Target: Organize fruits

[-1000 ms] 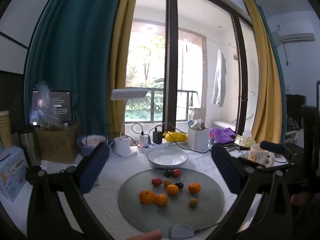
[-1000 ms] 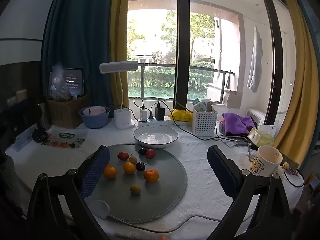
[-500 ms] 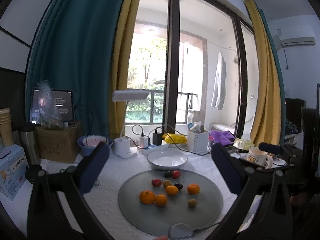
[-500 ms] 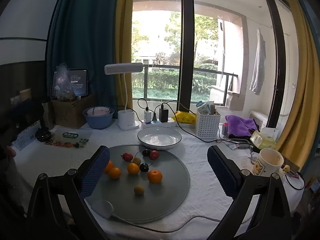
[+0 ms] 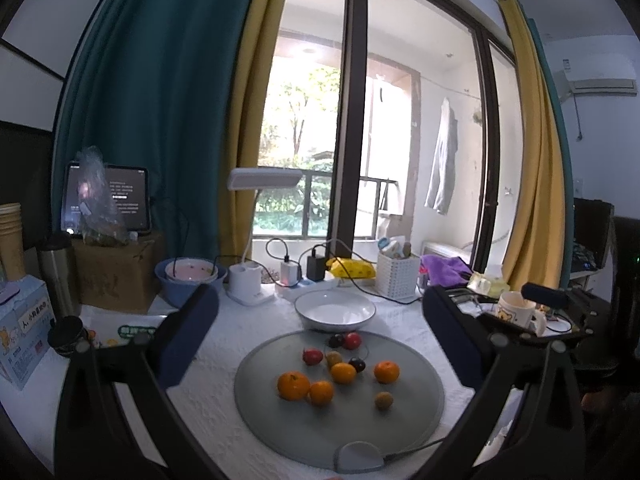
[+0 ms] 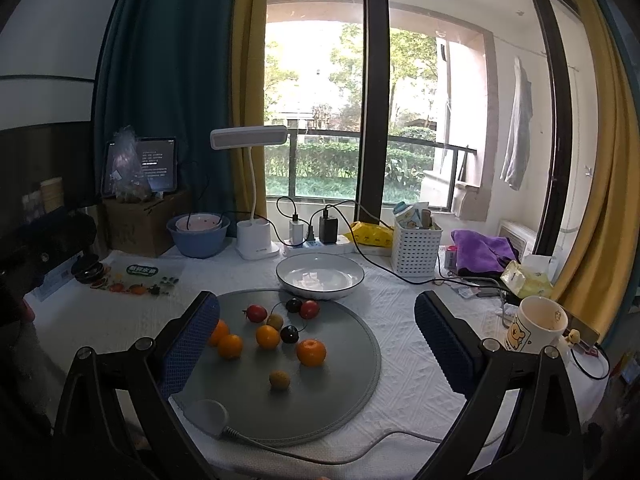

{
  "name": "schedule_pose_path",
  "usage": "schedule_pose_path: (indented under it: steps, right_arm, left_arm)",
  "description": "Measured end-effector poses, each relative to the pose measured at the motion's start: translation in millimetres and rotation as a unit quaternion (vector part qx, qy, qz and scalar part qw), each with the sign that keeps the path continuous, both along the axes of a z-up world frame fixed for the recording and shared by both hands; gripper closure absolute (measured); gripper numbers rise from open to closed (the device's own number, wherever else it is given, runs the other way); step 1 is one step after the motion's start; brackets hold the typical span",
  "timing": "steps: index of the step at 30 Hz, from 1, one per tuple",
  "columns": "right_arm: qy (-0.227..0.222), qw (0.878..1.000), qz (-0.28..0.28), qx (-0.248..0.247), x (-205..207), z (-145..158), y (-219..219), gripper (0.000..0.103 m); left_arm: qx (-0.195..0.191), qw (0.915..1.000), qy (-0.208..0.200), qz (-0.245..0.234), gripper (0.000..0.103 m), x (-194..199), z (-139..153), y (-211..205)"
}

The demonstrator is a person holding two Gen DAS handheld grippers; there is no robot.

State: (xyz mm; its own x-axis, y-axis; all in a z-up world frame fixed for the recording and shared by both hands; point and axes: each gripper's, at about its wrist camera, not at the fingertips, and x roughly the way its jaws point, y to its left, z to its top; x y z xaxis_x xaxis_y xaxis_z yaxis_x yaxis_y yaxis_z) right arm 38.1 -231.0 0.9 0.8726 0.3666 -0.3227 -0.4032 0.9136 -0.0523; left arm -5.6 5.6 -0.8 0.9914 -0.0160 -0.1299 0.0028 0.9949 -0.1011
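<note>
Fruits are seen scattered on a round grey mat (image 6: 352, 392) that lies on the white-clothed table (image 6: 400, 384), and none are held. Nearest the right wrist camera a small yellow-brown fruit (image 6: 279, 379) is found, then a mandarin (image 6: 311, 353), with three more orange ones (image 6: 267, 336) to its left, one partly hidden behind a gripper pad. Beyond these, two dark cherries (image 6: 289, 334) and two red fruits (image 6: 256, 312) are spread toward the mat's far edge. Just behind the mat an empty white bowl (image 6: 320, 276) is set. The left gripper (image 5: 320, 332) and the right gripper (image 6: 316, 334) are both held above the near edge of the mat, jaws wide apart and gripping nothing.

At the right a mug (image 6: 536, 330) printed with a cartoon bear is placed. On the far left a green label (image 6: 142, 270) on a flat packet is visible, its writing too small to be read. Further back stand a desk lamp (image 6: 256, 200), a white basket (image 6: 416, 246) and a tablet (image 6: 154, 164) whose lit text cannot be made out.

Compared with a second ago, both cameras have been raised and drawn slightly back; the fruits have not been moved.
</note>
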Motion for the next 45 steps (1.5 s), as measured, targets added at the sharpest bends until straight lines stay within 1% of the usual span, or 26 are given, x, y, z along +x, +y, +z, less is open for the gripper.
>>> schedule_pose_path:
  steps: [45]
  right_arm:
    - [0.0,1.0,0.0,0.001,-1.0,0.4,-0.9,0.003]
  left_arm:
    - [0.002,1.0,0.005,-0.006,0.0,-1.5,-0.7,-3.5]
